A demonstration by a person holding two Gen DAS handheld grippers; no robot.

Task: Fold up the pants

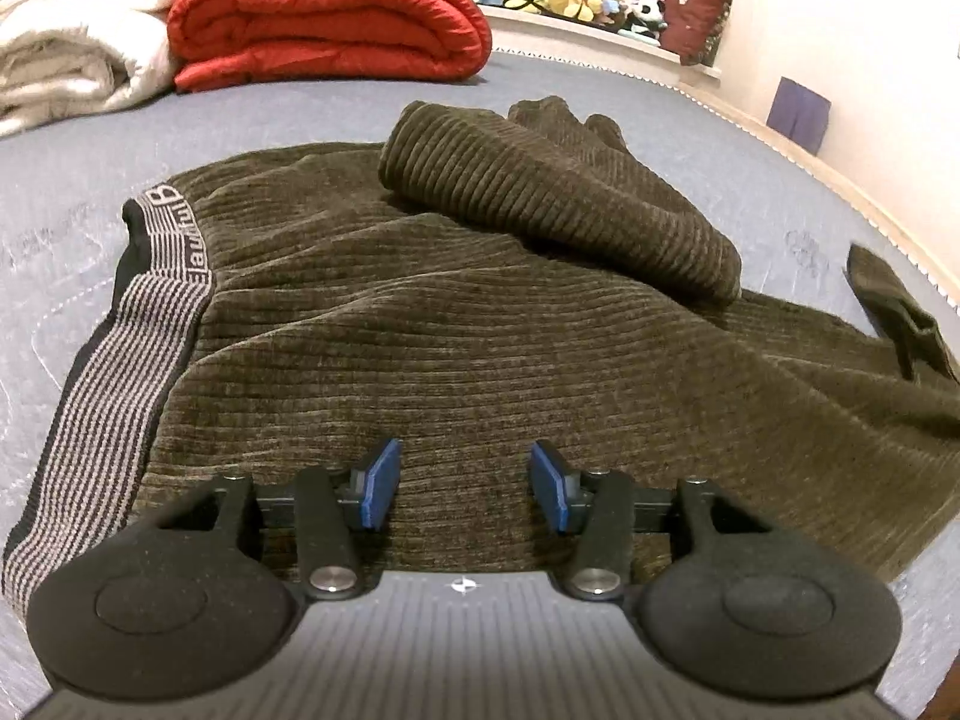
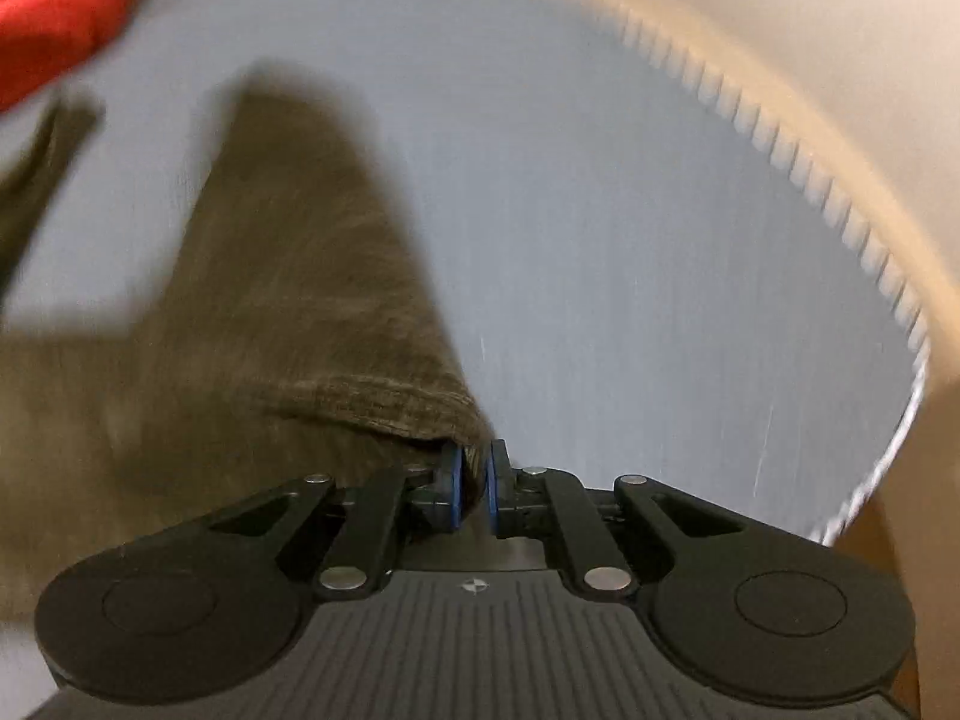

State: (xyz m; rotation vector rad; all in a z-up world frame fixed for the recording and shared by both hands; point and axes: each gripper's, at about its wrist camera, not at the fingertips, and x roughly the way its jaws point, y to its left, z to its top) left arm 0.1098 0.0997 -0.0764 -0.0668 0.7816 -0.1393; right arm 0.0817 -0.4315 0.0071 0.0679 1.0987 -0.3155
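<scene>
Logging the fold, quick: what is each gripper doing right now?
Left gripper: open, over the pants, holding nothing.
Right gripper: shut on a pants edge.

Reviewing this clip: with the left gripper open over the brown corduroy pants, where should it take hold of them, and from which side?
Best guess: the striped waistband, approached from the pants' left edge. It lies flat and exposed on the mattress, a firm band easily pinched. The left gripper hovers open; the right gripper already pinches a leg end.

The pants (image 1: 420, 312) lie on the bed (image 1: 336, 108), one leg (image 1: 558, 198) folded over them; two blankets (image 1: 324, 18) lie behind.
</scene>
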